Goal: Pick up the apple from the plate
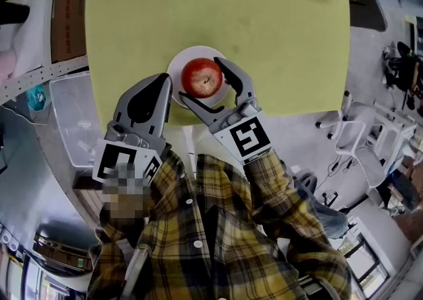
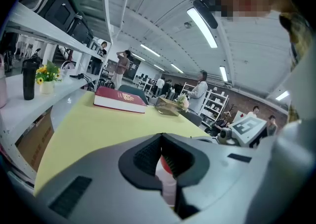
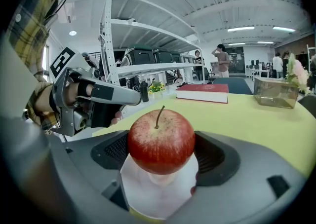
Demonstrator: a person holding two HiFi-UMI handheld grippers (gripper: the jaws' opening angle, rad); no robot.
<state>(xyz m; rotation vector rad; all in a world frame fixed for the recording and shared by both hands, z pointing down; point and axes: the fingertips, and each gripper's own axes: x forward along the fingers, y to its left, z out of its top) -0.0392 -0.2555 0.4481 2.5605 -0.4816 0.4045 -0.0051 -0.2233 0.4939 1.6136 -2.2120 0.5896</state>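
A red apple (image 1: 201, 77) (image 3: 161, 141) with its stem up sits on a small white plate (image 1: 192, 54) (image 3: 153, 193) near the front edge of the yellow-green table (image 1: 264, 21). My right gripper (image 1: 201, 79) (image 3: 163, 151) is open, its two jaws standing on either side of the apple, close to its skin. My left gripper (image 1: 165, 79) (image 2: 161, 141) is shut with nothing in it and rests just left of the plate. Through the slit between its jaws a sliver of the apple and plate shows.
A dark red book (image 2: 121, 99) (image 3: 202, 92) and a clear box (image 3: 274, 92) lie at the table's far end. A transparent bin (image 1: 69, 113) stands off the table's left side, white chairs (image 1: 357, 140) to the right. People stand in the background.
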